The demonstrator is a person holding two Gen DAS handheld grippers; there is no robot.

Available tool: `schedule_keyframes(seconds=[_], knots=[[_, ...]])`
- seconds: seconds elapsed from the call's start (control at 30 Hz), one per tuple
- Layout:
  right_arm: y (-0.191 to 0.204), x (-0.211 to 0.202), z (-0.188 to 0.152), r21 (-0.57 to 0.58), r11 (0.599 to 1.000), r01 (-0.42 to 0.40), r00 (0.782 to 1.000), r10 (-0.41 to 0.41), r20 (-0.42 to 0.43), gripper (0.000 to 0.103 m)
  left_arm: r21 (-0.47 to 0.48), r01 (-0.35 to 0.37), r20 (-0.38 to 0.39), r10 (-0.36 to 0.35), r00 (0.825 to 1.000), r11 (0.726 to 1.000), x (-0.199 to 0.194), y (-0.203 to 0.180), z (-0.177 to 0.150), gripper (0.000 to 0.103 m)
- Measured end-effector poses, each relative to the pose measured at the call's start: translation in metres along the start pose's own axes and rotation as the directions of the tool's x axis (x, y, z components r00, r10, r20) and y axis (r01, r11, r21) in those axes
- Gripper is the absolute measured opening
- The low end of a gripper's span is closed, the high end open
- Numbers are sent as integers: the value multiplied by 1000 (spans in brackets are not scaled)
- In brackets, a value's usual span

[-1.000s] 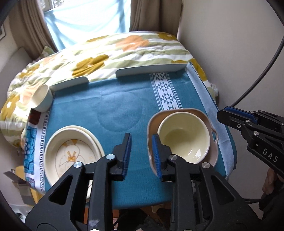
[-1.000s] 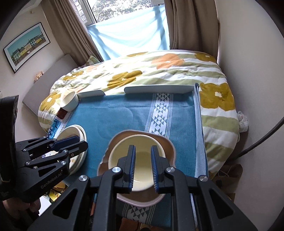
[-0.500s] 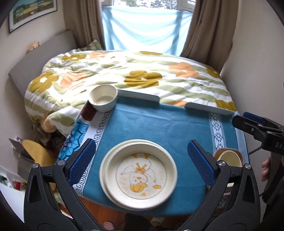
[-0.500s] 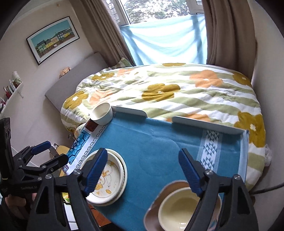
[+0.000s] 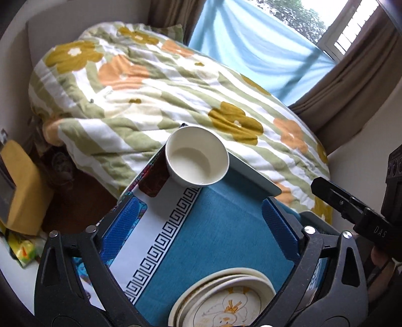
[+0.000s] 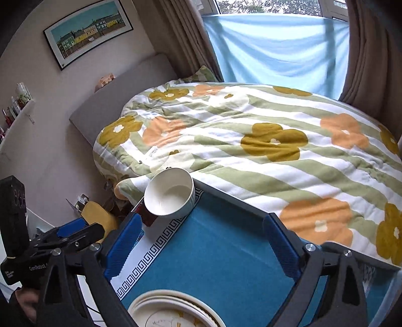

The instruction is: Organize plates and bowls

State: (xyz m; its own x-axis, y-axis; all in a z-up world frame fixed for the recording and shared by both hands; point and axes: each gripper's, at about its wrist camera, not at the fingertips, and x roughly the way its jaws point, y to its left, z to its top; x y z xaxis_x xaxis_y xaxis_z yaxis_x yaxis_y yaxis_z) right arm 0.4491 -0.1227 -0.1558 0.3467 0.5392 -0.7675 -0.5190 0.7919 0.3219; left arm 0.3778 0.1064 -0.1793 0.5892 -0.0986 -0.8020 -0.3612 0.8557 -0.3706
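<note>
Left gripper (image 5: 199, 232) and right gripper (image 6: 202, 242) both released, jaws having just widened with nothing between them; white bowl (image 5: 197, 159) sits well ahead of both jaw pairs, stacked plates (image 5: 223, 299) lie just below them on the blue cloth (image 5: 216, 226).

Soft daylight comes through the window (image 6: 276, 5), filtered by a pale blue sheet (image 6: 276, 47). The room is evenly bright, shadows faint. Both fisheye views bend straight lines and darken at the corners. Slight motion blur softens the quilt (image 5: 155, 95).
</note>
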Motion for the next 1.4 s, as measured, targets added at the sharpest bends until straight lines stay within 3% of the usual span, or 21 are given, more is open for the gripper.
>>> schedule_keyframes(seconds=[0.07,0.17,0.27,0.37,0.53,0.6,0.63,0.7,1.07,1.4], knots=[[-5,33,6,44,998,-34,998,37,-50,96,-43,15,-54,-18,998,999,32,14,10,78],[-10,78,10,102,993,-55,992,66,-111,93,-77,17,-116,-26,993,997,72,30,20,64],[-7,114,13,106,992,-69,982,86,-167,75,-98,28,-155,-43,987,995,101,40,29,51],[-5,138,15,121,989,-89,975,111,-195,70,-81,24,-186,-38,982,996,121,42,34,46],[-8,159,14,141,986,-89,970,119,-214,53,-76,3,-169,-16,985,997,134,50,41,34],[-9,163,13,150,984,-92,968,124,-218,33,-59,3,-161,-12,987,998,135,51,43,23],[-10,164,12,152,984,-93,967,126,-221,30,-48,-5,-158,-3,987,999,136,52,44,20],[-10,168,11,156,983,-101,965,135,-227,21,-35,-11,-147,6,989,999,137,51,44,19],[-4,157,4,148,986,-79,974,108,-198,19,61,-13,-123,21,992,998,124,38,42,19],[-6,62,-15,145,986,-87,992,99,-82,19,155,-2,-31,7,999,988,50,-18,14,19]])
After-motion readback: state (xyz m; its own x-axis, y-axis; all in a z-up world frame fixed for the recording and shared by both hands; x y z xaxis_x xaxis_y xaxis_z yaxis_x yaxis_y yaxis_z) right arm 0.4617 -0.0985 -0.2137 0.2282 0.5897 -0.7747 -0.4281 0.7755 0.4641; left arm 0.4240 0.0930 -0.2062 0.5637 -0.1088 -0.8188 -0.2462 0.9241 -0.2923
